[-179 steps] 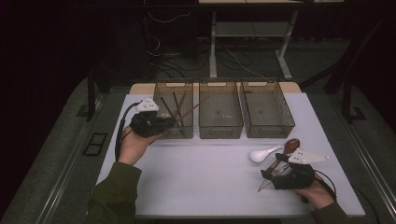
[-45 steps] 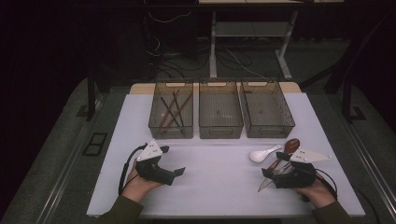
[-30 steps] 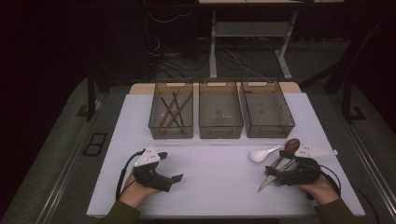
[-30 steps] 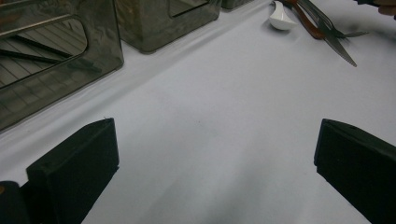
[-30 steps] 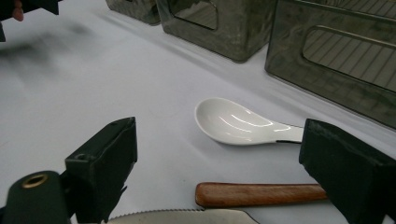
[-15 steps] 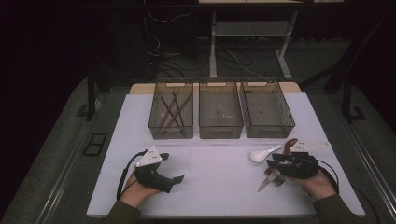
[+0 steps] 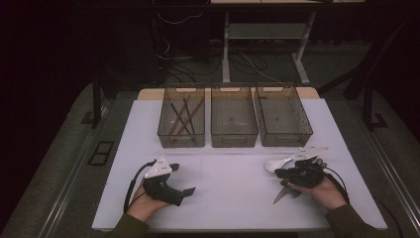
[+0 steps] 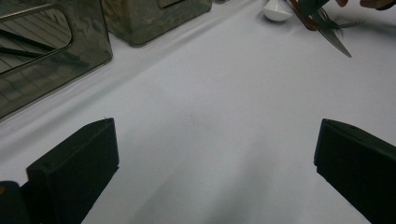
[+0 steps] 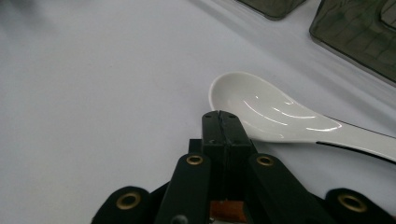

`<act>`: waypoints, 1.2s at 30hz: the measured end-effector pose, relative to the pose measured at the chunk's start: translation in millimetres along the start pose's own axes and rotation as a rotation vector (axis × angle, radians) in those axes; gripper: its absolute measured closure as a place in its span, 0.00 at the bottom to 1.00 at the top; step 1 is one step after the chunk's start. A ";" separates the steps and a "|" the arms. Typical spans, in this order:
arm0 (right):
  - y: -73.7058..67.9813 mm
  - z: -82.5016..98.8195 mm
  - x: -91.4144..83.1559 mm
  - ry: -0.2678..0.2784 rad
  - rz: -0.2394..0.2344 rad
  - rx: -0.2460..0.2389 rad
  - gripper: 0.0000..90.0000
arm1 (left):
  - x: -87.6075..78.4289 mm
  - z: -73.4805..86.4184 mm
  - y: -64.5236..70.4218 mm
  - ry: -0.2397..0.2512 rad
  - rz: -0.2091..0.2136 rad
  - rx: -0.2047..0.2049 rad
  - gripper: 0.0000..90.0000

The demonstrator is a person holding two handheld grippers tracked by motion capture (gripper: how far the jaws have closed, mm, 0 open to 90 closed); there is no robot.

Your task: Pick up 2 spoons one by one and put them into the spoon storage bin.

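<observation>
Right gripper view: the white spoon (image 9: 261,112) is lying bowl-up on the tabletop (image 9: 93,93), just beside the right tool (image 9: 222,116), whose jaws have just been closing and are now pressing together with nothing seen between their tips. A shut tool is likely risking a shove rather than a grasp, sending the glossy spoon skidding toward the knife (image 8: 334,39). The left tool (image 8: 215,140) is waiting well apart, jaws spread.
</observation>
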State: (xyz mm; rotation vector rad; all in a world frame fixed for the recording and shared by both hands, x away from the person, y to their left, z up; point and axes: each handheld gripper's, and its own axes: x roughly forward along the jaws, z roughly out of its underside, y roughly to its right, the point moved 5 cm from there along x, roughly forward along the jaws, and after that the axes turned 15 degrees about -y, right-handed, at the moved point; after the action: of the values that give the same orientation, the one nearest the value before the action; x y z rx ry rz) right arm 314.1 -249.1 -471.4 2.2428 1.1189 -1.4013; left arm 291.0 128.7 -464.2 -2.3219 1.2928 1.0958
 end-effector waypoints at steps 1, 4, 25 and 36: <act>0.2 -0.8 1.3 -0.002 -0.003 -0.003 0.99 | -0.2 -0.1 0.0 0.001 0.001 0.000 0.00; 0.2 -3.2 5.8 -0.012 -0.006 -0.006 0.99 | -0.4 -0.5 0.4 0.005 0.001 -0.001 0.00; 2.3 -15.6 10.3 0.003 -0.048 -0.033 0.86 | -0.7 -1.4 1.5 0.007 0.005 0.005 0.00; 28.7 -31.6 0.4 0.018 -0.057 -0.023 0.43 | 0.1 -1.0 0.6 0.006 0.004 0.003 0.00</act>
State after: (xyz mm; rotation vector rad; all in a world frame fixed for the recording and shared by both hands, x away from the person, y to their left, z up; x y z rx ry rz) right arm 355.4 -249.7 -460.8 2.2283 1.2073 -1.3861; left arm 291.0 127.8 -463.6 -2.3228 1.3011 1.0889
